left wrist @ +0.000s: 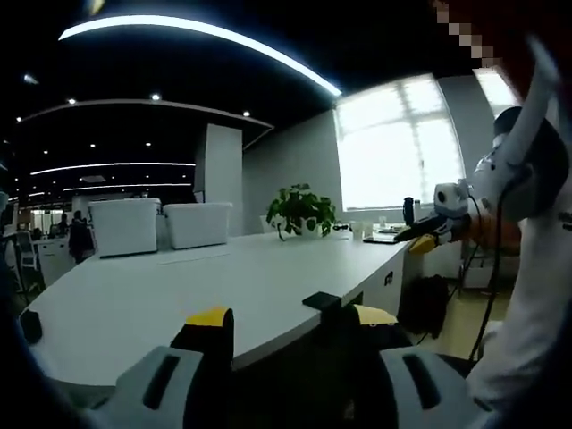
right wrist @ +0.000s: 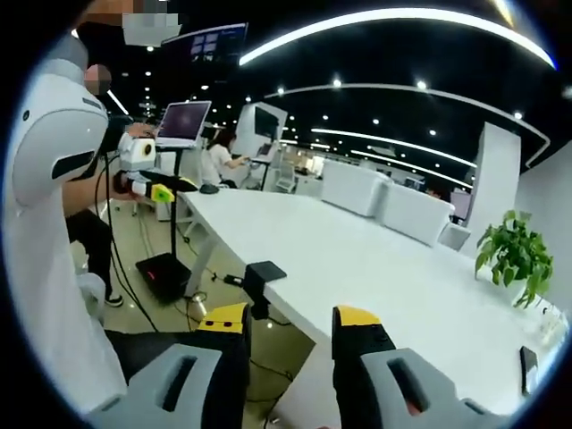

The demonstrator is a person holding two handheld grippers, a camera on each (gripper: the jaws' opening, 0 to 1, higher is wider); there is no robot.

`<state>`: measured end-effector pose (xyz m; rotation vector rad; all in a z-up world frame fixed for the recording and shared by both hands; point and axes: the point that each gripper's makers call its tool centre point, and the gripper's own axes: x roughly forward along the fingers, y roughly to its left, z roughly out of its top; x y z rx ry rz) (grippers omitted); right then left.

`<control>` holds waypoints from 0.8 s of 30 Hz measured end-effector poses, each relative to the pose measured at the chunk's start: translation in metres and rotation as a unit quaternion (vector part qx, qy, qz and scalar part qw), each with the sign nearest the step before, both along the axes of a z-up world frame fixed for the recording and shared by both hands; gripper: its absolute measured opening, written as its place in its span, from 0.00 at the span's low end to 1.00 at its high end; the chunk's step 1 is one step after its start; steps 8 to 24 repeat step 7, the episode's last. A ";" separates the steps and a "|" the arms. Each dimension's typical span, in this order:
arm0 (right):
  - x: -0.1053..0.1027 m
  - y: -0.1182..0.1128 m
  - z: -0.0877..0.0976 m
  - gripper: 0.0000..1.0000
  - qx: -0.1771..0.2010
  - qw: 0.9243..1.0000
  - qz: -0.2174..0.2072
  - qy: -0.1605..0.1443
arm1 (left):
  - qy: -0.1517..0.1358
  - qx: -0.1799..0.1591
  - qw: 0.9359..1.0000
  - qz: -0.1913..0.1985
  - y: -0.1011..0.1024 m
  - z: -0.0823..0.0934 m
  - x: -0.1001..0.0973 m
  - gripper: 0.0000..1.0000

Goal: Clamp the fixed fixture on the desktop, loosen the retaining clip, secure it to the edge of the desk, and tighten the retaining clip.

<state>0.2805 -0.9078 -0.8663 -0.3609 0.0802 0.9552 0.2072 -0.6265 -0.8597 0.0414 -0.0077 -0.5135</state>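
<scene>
Left gripper (left wrist: 290,326) low at the desk (left wrist: 179,295) edge, jaws spread, black fixture (left wrist: 323,304) clamped on the rim between and just beyond its tips, right gripper (right wrist: 290,323) likewise spread, fixture (right wrist: 259,281) just ahead of its left jaw, untouched

No legible text, label, brand, number or sign in either view.

Right gripper view: laptop (right wrist: 183,122) on a stand, far up and left of the claw, screen lit but content blurred. Hanging monitor (right wrist: 204,42) above it shows pale tiles, too small to read.

Left gripper view: white boxes (left wrist: 125,225) on the table, up and left of the claw, carry no readable marking.
</scene>
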 end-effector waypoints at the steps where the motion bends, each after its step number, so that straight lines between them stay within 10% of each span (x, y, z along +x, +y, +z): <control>1: 0.006 -0.002 0.003 0.33 0.007 1.000 -0.018 -0.010 | 0.000 -0.002 1.000 0.001 0.000 0.001 0.000 0.52; 24: 0.013 -0.001 0.010 0.29 0.046 0.999 -0.020 0.003 | -0.005 -0.009 1.000 -0.004 -0.005 0.004 -0.002 0.52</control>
